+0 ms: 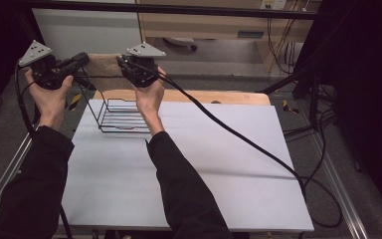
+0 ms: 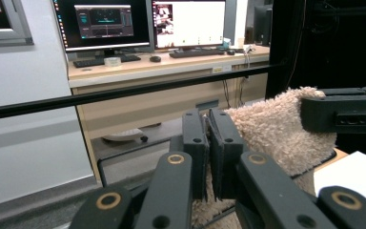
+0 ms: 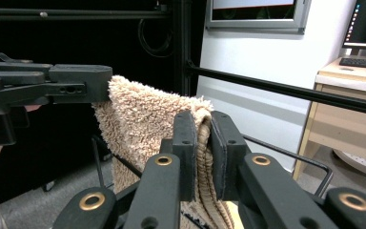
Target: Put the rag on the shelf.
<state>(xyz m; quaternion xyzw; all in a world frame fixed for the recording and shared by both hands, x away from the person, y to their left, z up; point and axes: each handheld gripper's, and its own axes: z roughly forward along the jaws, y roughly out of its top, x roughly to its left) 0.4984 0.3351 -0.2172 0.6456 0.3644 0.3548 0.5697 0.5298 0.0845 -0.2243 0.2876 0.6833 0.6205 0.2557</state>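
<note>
1 beige fluffy towel. 1 black wire rack. 2 handheld grippers: left gripper, right gripper. 1 white table. 2 monitors, 2 keyboards on back desk.

A wooden desk stands beyond the white table, carrying two monitors, a keyboard and a mouse, with a black bar crossing before it.

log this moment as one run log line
left tool: shut on towel | right tool: shut on towel | towel: held stretched above wire rack | table
</note>
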